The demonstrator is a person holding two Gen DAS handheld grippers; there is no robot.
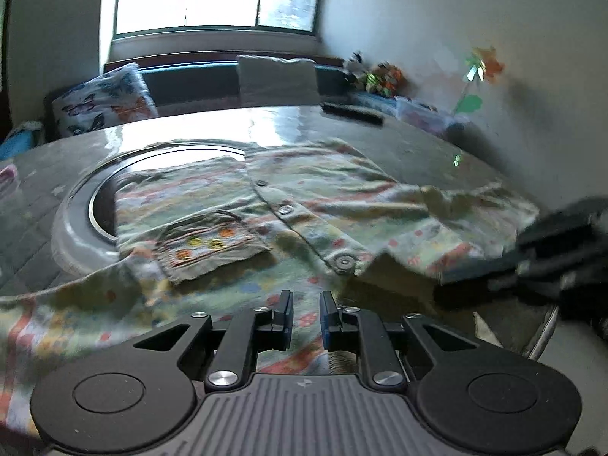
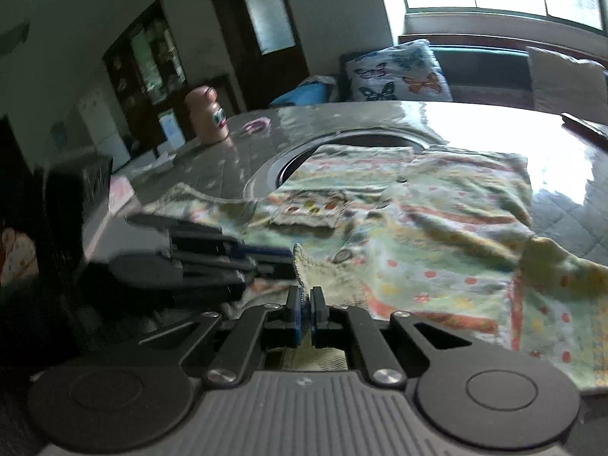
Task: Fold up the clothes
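Shirt (image 2: 437,228) lies spread, buttoned, over desk (image 2: 562,174) and its round recess. Right tongs (image 2: 304,306) clenched on a thin hem corner; could slip out on lift. Left tongs (image 1: 306,313) hover slightly parted, gripping nothing; uneven pull would skew the fold.

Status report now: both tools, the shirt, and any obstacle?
Right tool shut on shirt edge. Left tool slightly open over fabric, holding nothing. Shirt spread on table, unfolded. Nothing blocking.
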